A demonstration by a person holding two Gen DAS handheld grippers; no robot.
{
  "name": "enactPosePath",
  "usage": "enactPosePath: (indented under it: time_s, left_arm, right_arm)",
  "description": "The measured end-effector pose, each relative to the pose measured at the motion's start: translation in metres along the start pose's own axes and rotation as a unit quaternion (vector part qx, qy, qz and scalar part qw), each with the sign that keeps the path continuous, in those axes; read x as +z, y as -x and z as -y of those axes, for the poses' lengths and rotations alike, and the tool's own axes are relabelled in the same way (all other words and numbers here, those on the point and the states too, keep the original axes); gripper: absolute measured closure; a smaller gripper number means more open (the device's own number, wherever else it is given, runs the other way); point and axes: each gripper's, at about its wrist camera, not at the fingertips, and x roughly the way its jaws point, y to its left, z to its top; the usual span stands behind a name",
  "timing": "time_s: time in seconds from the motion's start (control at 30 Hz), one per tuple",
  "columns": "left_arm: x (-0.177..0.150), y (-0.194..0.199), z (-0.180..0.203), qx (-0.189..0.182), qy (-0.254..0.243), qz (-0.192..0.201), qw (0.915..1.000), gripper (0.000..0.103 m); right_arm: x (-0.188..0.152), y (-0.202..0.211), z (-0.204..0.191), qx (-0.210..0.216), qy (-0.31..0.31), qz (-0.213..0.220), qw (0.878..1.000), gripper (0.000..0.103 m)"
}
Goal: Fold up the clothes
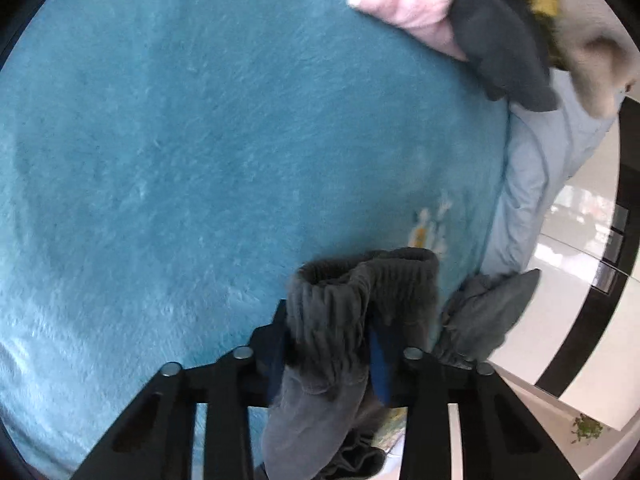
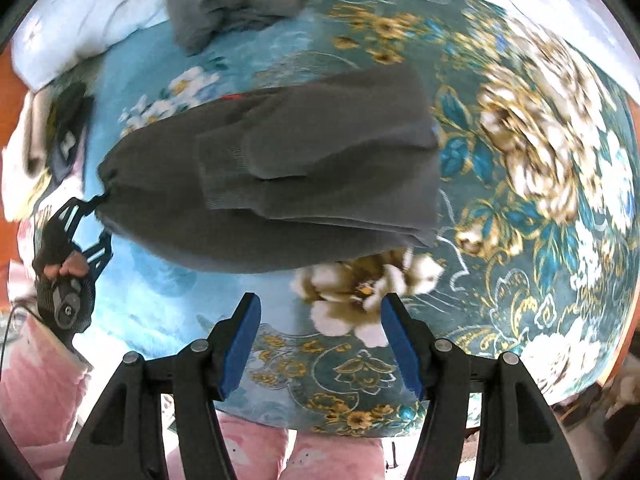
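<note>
A dark grey sweater [image 2: 280,176] lies partly folded on the teal floral blanket [image 2: 520,240]. My left gripper [image 1: 328,344] is shut on a bunched ribbed edge of the sweater [image 1: 332,312]; it also shows at the left of the right wrist view [image 2: 94,204], pinching the sweater's left end. My right gripper [image 2: 320,344] is open and empty, hovering above the blanket just in front of the sweater.
A pile of clothes, pink [image 1: 408,4], dark grey [image 1: 504,40] and beige, lies at the far right in the left wrist view. A folded grey garment [image 2: 236,0] and a pale blue sheet [image 2: 88,20] lie beyond the sweater. The bed edge and white floor [image 1: 568,320] are at right.
</note>
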Motion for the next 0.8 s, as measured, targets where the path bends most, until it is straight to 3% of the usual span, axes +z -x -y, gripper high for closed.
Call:
enactPosePath:
  time_s: [0.17,0.3,0.4,0.5,0.57,0.63,0.67,0.7,0.73,0.8]
  left_arm:
    - [-0.002,0.045,0.012,-0.022,-0.015,0.021,0.9994,0.071]
    - [0.010,0.112,0.024,-0.011,-0.071,0.078,0.9944,0.071]
    - [0.007,0.158,0.043,0.024,-0.144,0.113,0.9828,0.071]
    - [-0.015,0.168,0.070,0.048,-0.216,0.118,0.9680,0.071]
    - [-0.050,0.168,0.092,0.066,-0.284,0.122,0.9488,0.071]
    - [-0.091,0.161,0.116,0.093,-0.362,0.122,0.9194,0.071]
    - [-0.112,0.154,0.126,0.107,-0.401,0.120,0.9020,0.070]
    - [-0.135,0.145,0.137,0.122,-0.442,0.117,0.8810,0.070]
    - [-0.162,0.132,0.147,0.142,-0.487,0.112,0.8544,0.070]
    - [-0.202,0.106,0.155,0.178,-0.541,0.105,0.8153,0.069]
  right_arm:
    - [0.010,0.006,-0.026,0.015,0.032,0.011,0.999,0.040]
    - [0.010,0.010,-0.039,0.037,0.046,0.019,0.998,0.040]
    - [0.007,0.011,-0.044,0.049,0.051,0.025,0.997,0.040]
    - [0.006,0.010,-0.038,0.071,0.033,0.028,0.997,0.040]
    - [0.005,0.014,-0.032,0.087,0.022,0.036,0.995,0.040]
    - [0.004,0.019,-0.027,0.093,0.020,0.047,0.994,0.040]
    - [0.004,0.021,-0.022,0.098,0.017,0.052,0.994,0.040]
    - [0.003,0.024,-0.018,0.103,0.014,0.057,0.993,0.040]
    - [0.002,0.026,-0.012,0.107,0.010,0.061,0.992,0.040]
    - [-0.001,0.029,0.001,0.113,0.000,0.068,0.991,0.040]
